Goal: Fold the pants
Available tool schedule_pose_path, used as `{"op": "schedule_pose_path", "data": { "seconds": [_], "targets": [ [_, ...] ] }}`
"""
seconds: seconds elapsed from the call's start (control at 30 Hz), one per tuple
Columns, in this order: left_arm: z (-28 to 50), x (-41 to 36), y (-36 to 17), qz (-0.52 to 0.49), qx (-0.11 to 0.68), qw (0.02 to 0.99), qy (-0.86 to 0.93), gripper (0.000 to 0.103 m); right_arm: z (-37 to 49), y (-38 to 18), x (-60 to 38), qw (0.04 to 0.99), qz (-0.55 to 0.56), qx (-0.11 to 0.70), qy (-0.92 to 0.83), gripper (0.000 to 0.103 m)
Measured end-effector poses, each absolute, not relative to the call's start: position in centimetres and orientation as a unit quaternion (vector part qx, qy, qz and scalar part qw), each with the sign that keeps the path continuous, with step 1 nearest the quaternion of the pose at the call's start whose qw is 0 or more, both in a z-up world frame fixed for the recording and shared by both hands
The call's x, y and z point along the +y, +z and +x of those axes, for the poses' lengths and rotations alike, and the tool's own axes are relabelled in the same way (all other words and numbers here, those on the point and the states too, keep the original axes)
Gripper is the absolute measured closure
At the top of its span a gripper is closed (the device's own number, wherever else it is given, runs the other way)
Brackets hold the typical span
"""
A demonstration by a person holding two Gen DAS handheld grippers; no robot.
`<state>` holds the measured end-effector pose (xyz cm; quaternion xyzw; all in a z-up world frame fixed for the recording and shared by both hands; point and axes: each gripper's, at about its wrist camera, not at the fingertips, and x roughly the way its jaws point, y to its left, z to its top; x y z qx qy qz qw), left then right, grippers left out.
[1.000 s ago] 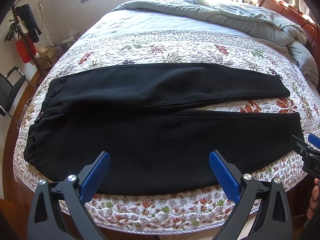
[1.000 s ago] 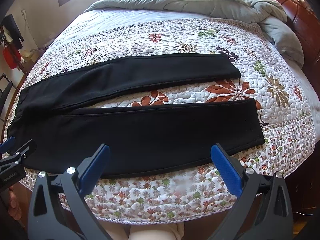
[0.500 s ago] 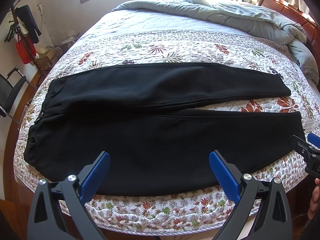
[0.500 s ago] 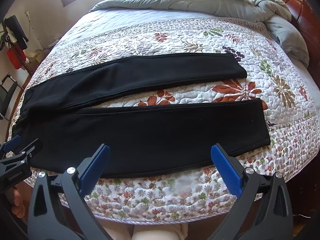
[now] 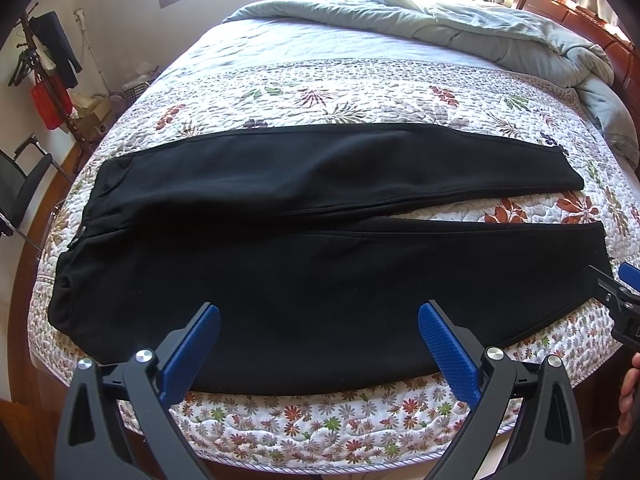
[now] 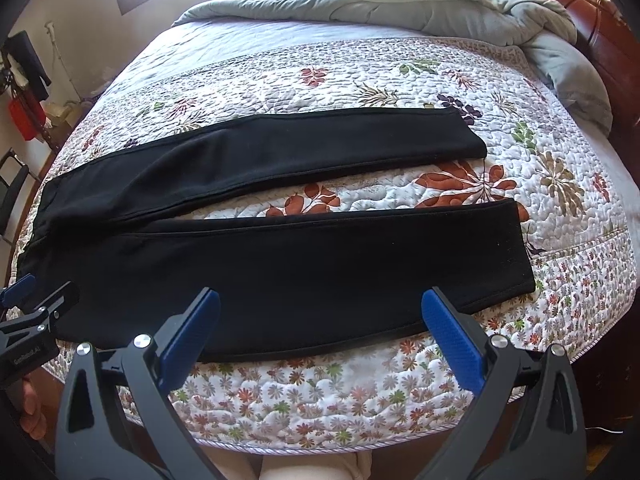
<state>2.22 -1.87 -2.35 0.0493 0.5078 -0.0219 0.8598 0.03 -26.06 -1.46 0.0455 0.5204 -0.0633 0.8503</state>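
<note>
Soft, matte black pants (image 5: 304, 264) lie flat across the quilted floral bedspread (image 5: 360, 92), legs splayed in a narrow V. The left gripper (image 5: 318, 344) and right gripper (image 6: 320, 340), with textured blue pads, hover spread wide over the near leg's edge, holding nothing.

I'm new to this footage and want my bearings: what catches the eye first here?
Black pants lie flat across the near part of a floral quilt, waist at left, the two legs parted toward the right. Both grippers, left and right, hover open at the near edge. A rumpled grey duvet is heaped at the far end.
</note>
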Motion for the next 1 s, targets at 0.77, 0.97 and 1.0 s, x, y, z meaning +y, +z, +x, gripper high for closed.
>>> {"op": "schedule_pose_path", "data": {
  "seconds": [0.77,0.97,1.0],
  "targets": [
    [3.2,-3.0,-2.9,0.058,0.510,0.858,-0.026,0.004,0.9,-2.7,-26.7,0.847,0.066,0.526,-0.048,0.003],
    [4.1,-3.1,-4.0,0.055,0.520,0.851,-0.036,0.004,1.8,-2.8,-27.7,0.852,0.061,0.519,-0.035,0.003],
    [4.7,-2.9,-4.5,0.049,0.526,0.847,-0.054,0.004,2.2,-2.8,-28.3,0.852,0.059,0.519,-0.032,0.003]
  ]
}}
